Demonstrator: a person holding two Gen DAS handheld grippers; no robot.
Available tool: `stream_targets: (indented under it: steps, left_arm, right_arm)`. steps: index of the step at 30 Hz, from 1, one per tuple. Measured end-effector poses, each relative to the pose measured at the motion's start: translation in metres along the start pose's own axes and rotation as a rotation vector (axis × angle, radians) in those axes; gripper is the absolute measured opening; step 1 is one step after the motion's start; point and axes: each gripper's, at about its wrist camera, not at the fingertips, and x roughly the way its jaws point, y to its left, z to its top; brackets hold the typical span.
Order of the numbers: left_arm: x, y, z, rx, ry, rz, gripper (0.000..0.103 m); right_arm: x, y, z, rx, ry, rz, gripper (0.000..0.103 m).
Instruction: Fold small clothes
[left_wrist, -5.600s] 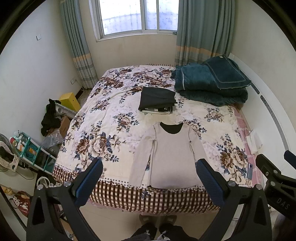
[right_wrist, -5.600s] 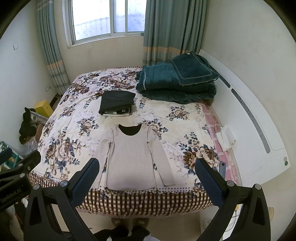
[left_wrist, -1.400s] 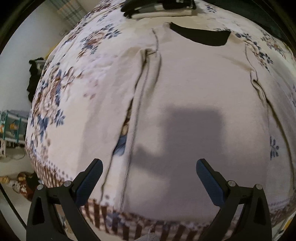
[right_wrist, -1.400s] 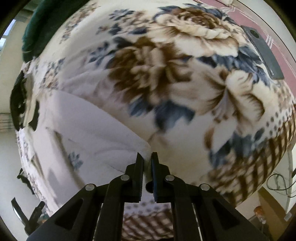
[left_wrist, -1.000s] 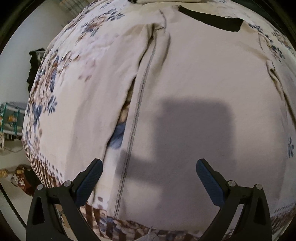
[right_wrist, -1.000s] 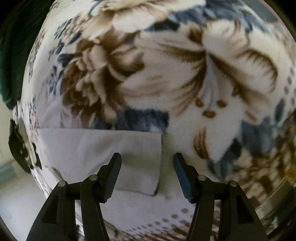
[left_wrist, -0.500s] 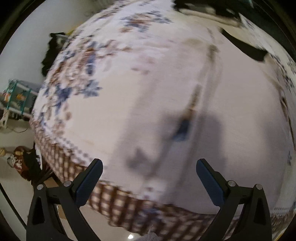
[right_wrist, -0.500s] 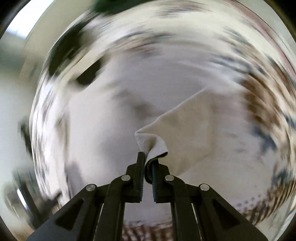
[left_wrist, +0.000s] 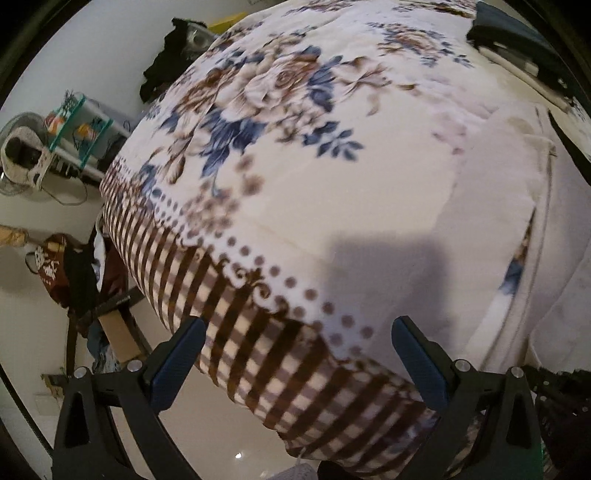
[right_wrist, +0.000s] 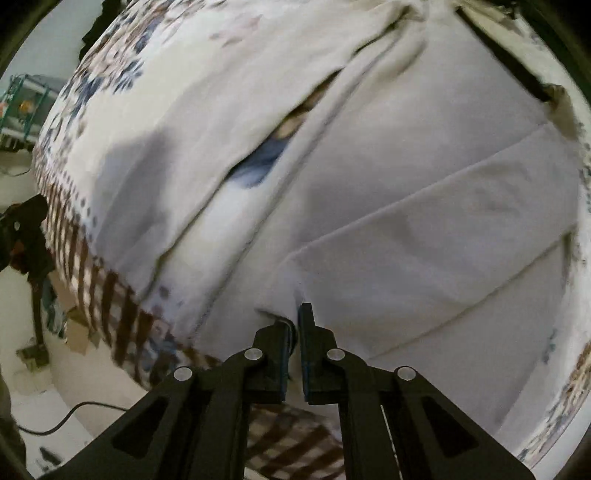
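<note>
1. The surface was a bed (left_wrist: 280, 192) under a cream blanket printed with blue and brown flowers, its near edge banded in brown check. A pale tiled floor (left_wrist: 207, 417) lay below, with a white wall at the left.
2. Beside the bed stood a teal rack (left_wrist: 79, 122) and a fan (left_wrist: 18, 155); a dark garment (left_wrist: 166, 62) hung further back, and a maroon bag (left_wrist: 51, 273) lay on the floor.
3. A folded dark stack (left_wrist: 517, 40) sat at the far right of the bed.
4. The left hand-held gripper (left_wrist: 295, 365) pointed steeply down over the bed's near corner, jaws wide, nothing between them.
5. The right hand-held gripper (right_wrist: 294, 332) pointed straight down, jaws nearly together and pinching the cuff of the sleeve (right_wrist: 436, 229).
6. The beige top (right_wrist: 406, 122) lay flat on the bed near its front edge, long axis running from hem near the checked border up to the dark neckline (right_wrist: 498, 55).
7. The gripped sleeve lay diagonally across the body of the top; the other sleeve (right_wrist: 177, 155) lay alongside the body, a gap of blanket showing between them.
</note>
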Motion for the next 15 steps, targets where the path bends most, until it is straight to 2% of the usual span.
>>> stream_targets:
  steps: [3,5,7,9,12,13,15]
  left_arm:
    - [0.008,0.011,-0.002,-0.024,0.027,-0.031,0.103]
    - [0.012,0.020,-0.003,-0.046,0.045,-0.079,0.103]
    - [0.019,0.028,-0.005,-0.071,0.067,-0.157,0.103]
    - [0.031,0.031,-0.007,-0.087,0.112,-0.235,0.103]
    - [0.053,0.024,-0.011,-0.108,0.202,-0.397,0.103]
    - [0.059,0.020,-0.013,-0.119,0.221,-0.456,0.103]
    - [0.067,0.006,-0.015,-0.136,0.230,-0.520,0.103]
  right_arm:
    - [0.009,-0.009,-0.007,0.066,0.055,0.097,0.012]
    - [0.002,-0.027,-0.015,0.152,0.046,0.180,0.035]
    - [-0.012,-0.050,-0.027,0.237,0.010,0.241,0.045]
    - [-0.023,-0.073,-0.037,0.314,-0.018,0.259,0.047]
    - [-0.035,-0.122,-0.060,0.459,-0.035,0.270,0.047]
    - [-0.036,-0.138,-0.067,0.512,-0.037,0.276,0.047]
    - [-0.040,-0.174,-0.086,0.619,-0.039,0.278,0.047]
